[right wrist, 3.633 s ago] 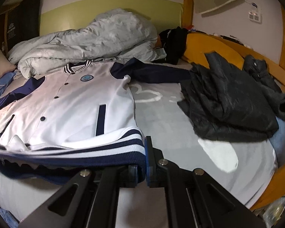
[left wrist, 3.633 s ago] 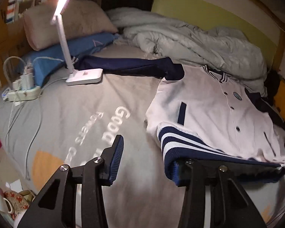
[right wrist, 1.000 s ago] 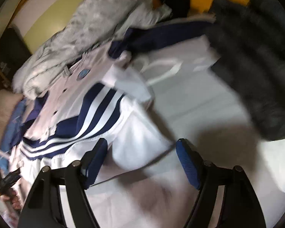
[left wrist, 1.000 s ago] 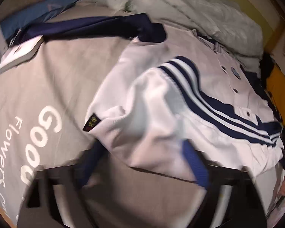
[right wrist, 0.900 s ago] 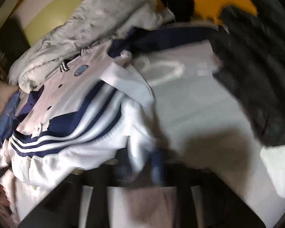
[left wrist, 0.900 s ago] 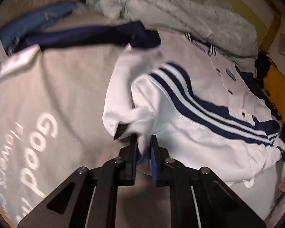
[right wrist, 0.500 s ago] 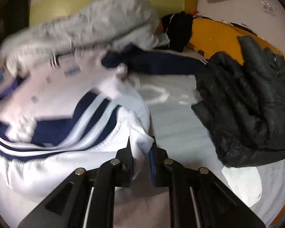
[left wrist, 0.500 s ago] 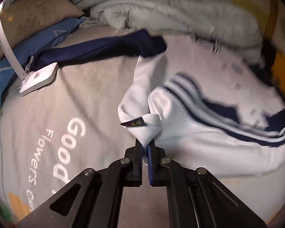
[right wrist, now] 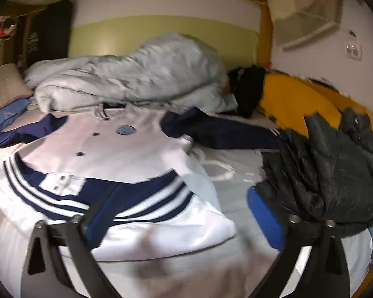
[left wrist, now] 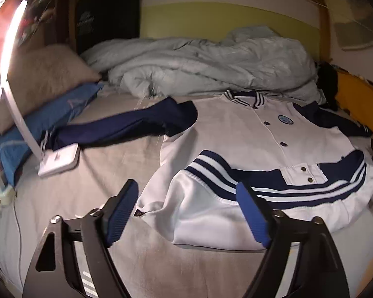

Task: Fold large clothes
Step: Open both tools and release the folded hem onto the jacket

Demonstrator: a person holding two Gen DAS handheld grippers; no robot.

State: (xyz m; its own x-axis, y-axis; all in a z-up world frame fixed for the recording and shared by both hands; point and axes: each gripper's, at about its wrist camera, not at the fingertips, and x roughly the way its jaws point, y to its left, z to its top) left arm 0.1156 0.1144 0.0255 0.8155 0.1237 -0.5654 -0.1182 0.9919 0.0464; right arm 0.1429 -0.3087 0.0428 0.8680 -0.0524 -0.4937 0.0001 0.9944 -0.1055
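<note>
Folded jacket (left wrist: pixel 248 134) — bare sheet (left wrist: pixel 126 173) leftward

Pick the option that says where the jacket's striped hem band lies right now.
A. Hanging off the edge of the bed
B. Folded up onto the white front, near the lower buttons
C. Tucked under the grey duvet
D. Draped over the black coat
B: the navy-and-white striped hem band lies across the white front of the jacket, just below its lower buttons, with both sleeves spread out sideways.
</note>
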